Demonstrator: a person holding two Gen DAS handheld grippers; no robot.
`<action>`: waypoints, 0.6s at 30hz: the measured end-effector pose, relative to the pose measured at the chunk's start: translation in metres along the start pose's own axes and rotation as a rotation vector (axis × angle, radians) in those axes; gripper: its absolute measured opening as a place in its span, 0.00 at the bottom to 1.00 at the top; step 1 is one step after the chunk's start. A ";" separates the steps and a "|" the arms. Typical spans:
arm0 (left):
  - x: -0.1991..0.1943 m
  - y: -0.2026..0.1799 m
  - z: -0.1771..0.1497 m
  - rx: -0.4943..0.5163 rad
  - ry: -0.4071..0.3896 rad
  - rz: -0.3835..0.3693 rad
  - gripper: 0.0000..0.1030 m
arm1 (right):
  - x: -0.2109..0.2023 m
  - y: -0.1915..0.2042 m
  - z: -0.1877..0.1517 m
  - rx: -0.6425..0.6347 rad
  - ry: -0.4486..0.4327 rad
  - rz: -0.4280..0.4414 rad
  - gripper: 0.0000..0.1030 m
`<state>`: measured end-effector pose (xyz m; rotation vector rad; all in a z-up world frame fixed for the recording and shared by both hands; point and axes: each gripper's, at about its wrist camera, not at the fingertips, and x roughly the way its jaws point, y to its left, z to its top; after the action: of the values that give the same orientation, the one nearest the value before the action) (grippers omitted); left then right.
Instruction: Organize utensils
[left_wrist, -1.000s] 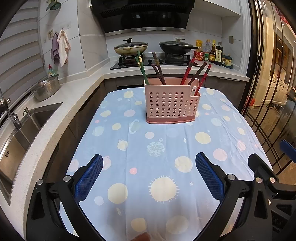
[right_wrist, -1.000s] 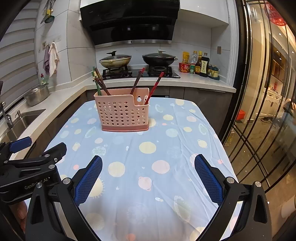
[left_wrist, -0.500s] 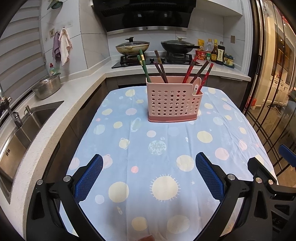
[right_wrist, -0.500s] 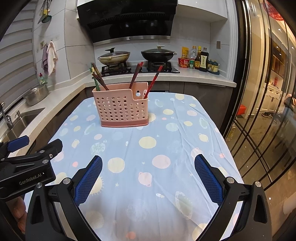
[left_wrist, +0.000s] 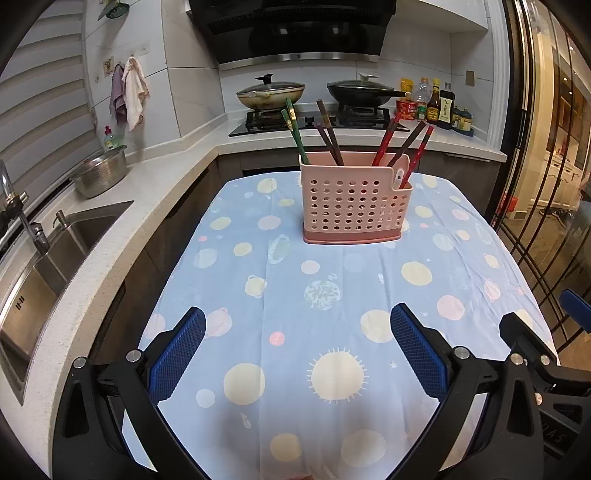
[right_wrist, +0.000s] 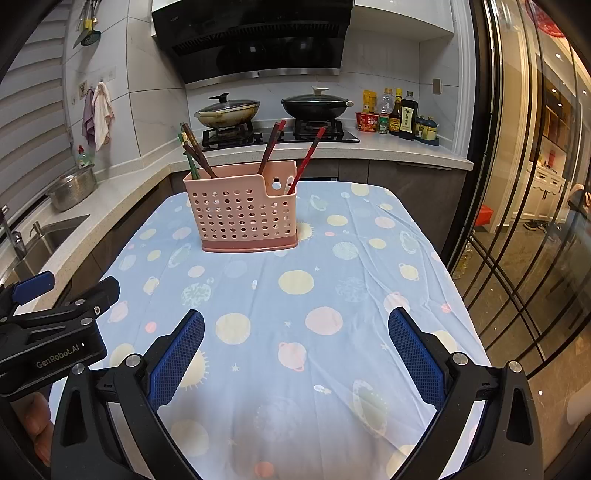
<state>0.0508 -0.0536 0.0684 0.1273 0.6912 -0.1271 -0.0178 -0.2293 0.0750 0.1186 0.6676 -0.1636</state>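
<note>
A: Where are the utensils?
B: All the chopsticks (left_wrist: 402, 144) stand in the pink caddy (left_wrist: 354, 201) toward the table's (left_wrist: 461, 258) far edge, sorted by colour, it seems.
A: And the grippers?
B: Left gripper (left_wrist: 297, 350) and right gripper (right_wrist: 295, 349) hover at the near edge, jaws wide, holding nothing; probably finished.

One pink utensil basket (left_wrist: 354, 201) holds seven chopsticks: two green (left_wrist: 294, 129), two brown (left_wrist: 328, 133) and three reddish (left_wrist: 406, 142). Two lidded pans (left_wrist: 271, 94) sit on the stove. Two cloths (left_wrist: 129, 92) hang on the wall.
</note>
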 end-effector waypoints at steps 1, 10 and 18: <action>0.000 0.000 0.000 -0.001 -0.001 0.000 0.93 | 0.001 0.000 0.000 -0.001 0.000 -0.001 0.94; -0.001 0.001 0.000 0.003 -0.013 0.017 0.93 | 0.005 0.005 -0.001 -0.008 0.013 -0.007 0.94; 0.001 0.003 -0.001 0.001 -0.007 0.029 0.93 | 0.006 0.006 -0.001 -0.010 0.011 -0.007 0.94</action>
<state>0.0513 -0.0506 0.0674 0.1380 0.6818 -0.1006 -0.0129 -0.2242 0.0709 0.1071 0.6797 -0.1664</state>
